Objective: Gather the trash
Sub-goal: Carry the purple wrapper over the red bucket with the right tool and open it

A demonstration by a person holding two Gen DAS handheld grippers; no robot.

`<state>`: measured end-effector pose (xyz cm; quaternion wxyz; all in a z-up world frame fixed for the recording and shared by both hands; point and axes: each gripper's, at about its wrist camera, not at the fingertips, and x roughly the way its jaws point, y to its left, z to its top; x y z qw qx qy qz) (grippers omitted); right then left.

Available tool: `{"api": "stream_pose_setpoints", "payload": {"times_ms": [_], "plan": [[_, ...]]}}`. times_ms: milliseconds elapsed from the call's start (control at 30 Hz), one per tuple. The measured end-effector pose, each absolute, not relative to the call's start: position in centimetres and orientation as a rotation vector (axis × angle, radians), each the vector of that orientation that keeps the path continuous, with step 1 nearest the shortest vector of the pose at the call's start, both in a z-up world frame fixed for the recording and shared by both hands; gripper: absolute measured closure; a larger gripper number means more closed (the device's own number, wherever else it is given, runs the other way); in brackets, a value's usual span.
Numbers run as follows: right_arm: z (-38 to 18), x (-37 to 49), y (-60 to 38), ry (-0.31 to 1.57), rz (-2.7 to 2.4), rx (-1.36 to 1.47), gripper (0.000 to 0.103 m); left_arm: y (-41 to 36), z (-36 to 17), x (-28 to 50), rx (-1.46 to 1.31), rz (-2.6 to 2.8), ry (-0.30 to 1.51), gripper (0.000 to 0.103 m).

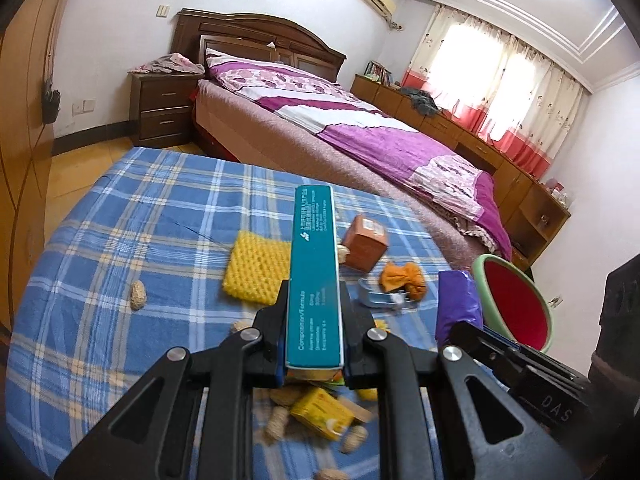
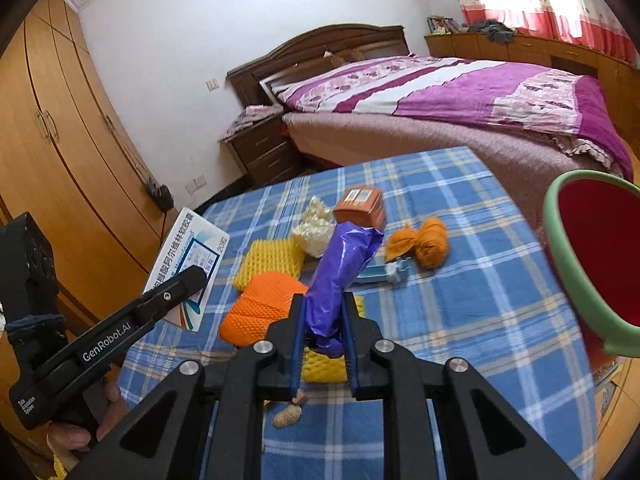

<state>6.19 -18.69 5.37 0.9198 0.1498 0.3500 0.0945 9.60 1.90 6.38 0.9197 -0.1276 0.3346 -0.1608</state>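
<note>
Right wrist view: purple wrapper [image 2: 340, 276] hides yellow foam [image 2: 324, 366].

A bed [image 1: 360, 128] with a purple patterned quilt [image 2: 460, 88] is seen beyond the far edge of the desk. A dark nightstand [image 1: 164, 110] is set beside its headboard. Wooden wardrobes [image 2: 60, 132] are ranged along one wall, and low cabinets [image 1: 516, 184] beneath curtains [image 1: 500, 80].
</note>
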Motion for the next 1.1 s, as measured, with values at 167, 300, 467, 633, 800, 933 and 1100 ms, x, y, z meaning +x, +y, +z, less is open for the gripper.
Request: {"api": "stream_pose_setpoints", "payload": {"times_ms": [167, 300, 467, 633, 800, 933, 1100], "plan": [[6.6, 4.4, -20.7, 0.689, 0.174, 0.326, 0.084, 1.0, 7.6, 8.4, -0.273, -0.337, 0.684, 0.084], [7.3, 3.0, -22.6, 0.668, 0.143, 0.336, 0.084, -0.1, 8.3, 7.9, -0.267, -0.355, 0.682, 0.084], [8.3, 1.5, -25.3, 0.641, 0.101, 0.345, 0.084, -2.4, 9.0, 7.6, -0.269, -0.410, 0.701, 0.084], [9.2, 0.3, -28.1, 0.616, 0.056, 0.359, 0.084, -5.2, 9.4, 7.7, -0.261, -0.465, 0.729, 0.084], [9.7, -0.7, -31.0, 0.588, 0.013, 0.373, 0.084, -8.2, 10.1, 7.7, -0.239, -0.507, 0.738, 0.084], [9.7, -1.4, -33.2, 0.579, -0.017, 0.386, 0.084, -11.0, 10.5, 8.0, -0.207, -0.543, 0.753, 0.084], [9.2, -1.8, -35.8, 0.573, -0.055, 0.412, 0.084, -14.3, 10.8, 8.3, -0.161, -0.580, 0.761, 0.084]]}}
